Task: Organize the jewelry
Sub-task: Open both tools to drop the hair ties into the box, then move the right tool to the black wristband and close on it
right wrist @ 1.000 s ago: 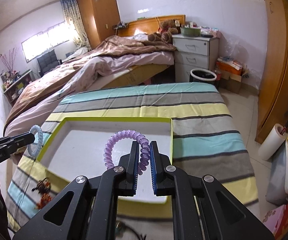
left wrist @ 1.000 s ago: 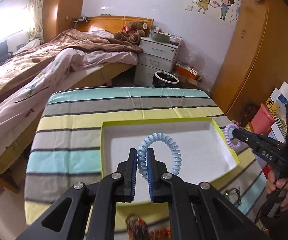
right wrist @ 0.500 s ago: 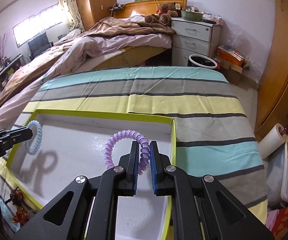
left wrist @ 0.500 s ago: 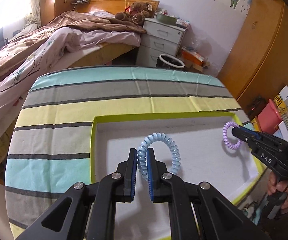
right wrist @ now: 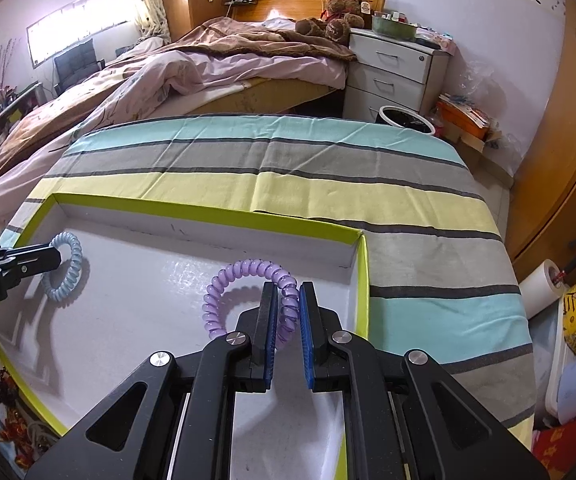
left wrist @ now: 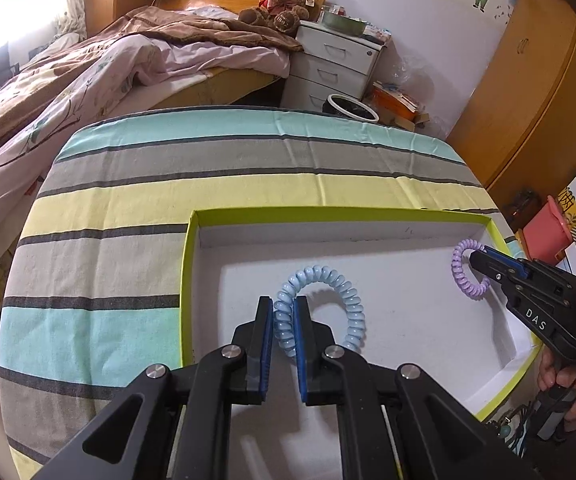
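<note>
Compared with a second ago, both of my grippers sit lower over the tray (left wrist: 368, 213), whose white floor now fills the lower half of each view; the striped cloth (left wrist: 207, 168) in front of the tray has dropped out of the left wrist view.

Left gripper (left wrist: 283, 316): blue ribbed pads clenched on the pale blue coil bracelet (left wrist: 352, 300), a glossy plastic spiral bent into a ring that arches up and to the right of my fingertips, at lower centre of the frame. In the right wrist view the same ring hangs at the left edge, close above the tray floor, with its shadow just below it.

Right gripper (right wrist: 288, 308): pads grasping the lilac coil bracelet (right wrist: 223, 292) (same spiral make, translucent), which loops up and left of the tips, near the tray's right wall.

The tray is a shallow rectangular cardboard lid, matt white inside with a lime-green rim. It rests on creased cotton cloth banded in teal, grey and yellow. A hand (left wrist: 568, 380) grips the right tool's handle at lower right of the left wrist view.
</note>
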The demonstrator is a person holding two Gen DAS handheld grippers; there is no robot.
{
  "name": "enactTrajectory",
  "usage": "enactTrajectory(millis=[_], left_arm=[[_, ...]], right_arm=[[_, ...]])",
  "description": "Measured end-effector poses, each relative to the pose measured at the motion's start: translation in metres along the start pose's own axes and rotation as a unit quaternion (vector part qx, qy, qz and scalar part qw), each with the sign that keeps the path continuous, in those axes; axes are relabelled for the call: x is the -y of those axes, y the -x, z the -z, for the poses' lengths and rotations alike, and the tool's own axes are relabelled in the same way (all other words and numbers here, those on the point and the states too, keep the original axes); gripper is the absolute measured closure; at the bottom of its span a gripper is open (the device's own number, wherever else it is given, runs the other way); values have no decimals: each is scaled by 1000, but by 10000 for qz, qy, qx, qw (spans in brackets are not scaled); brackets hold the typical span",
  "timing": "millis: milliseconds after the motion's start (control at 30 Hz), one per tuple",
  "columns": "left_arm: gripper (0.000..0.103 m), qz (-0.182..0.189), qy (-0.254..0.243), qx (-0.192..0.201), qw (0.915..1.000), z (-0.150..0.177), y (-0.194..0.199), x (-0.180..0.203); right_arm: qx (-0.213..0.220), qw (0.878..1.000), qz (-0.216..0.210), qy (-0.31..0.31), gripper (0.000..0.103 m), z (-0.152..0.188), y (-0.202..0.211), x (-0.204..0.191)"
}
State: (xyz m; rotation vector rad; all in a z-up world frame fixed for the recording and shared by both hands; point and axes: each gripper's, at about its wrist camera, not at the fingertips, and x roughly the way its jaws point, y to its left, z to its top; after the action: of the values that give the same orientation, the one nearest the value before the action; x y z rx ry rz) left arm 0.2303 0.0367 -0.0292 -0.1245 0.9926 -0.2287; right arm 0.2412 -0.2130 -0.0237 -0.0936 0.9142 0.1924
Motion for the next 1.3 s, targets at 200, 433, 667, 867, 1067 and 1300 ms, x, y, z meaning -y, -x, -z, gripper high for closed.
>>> enactTrajectory(millis=[200, 433, 667, 867, 1067, 1300], left_arm=[[93, -4, 12, -7, 10000, -1, -1, 0], [78, 49, 44, 93, 9999, 2, 9, 1], [66, 189, 79, 394, 9990, 11, 40, 6], [66, 264, 46, 681, 9973, 25, 75, 10], [65, 291, 34, 907, 9954, 51, 110, 14], [56, 274, 152, 1098, 9935, 91, 141, 13]], right_arm=[[38, 10000, 30, 36, 88, 0, 0, 0], [123, 9999, 11, -42, 76, 0, 5, 2], [313, 9994, -65, -153, 72, 5, 25, 1], [478, 9986, -149, -176, 72, 16, 48, -3], [674, 9972, -254, -193, 72, 35, 82, -5], [788, 9957, -440, -196, 72, 69, 116, -8]])
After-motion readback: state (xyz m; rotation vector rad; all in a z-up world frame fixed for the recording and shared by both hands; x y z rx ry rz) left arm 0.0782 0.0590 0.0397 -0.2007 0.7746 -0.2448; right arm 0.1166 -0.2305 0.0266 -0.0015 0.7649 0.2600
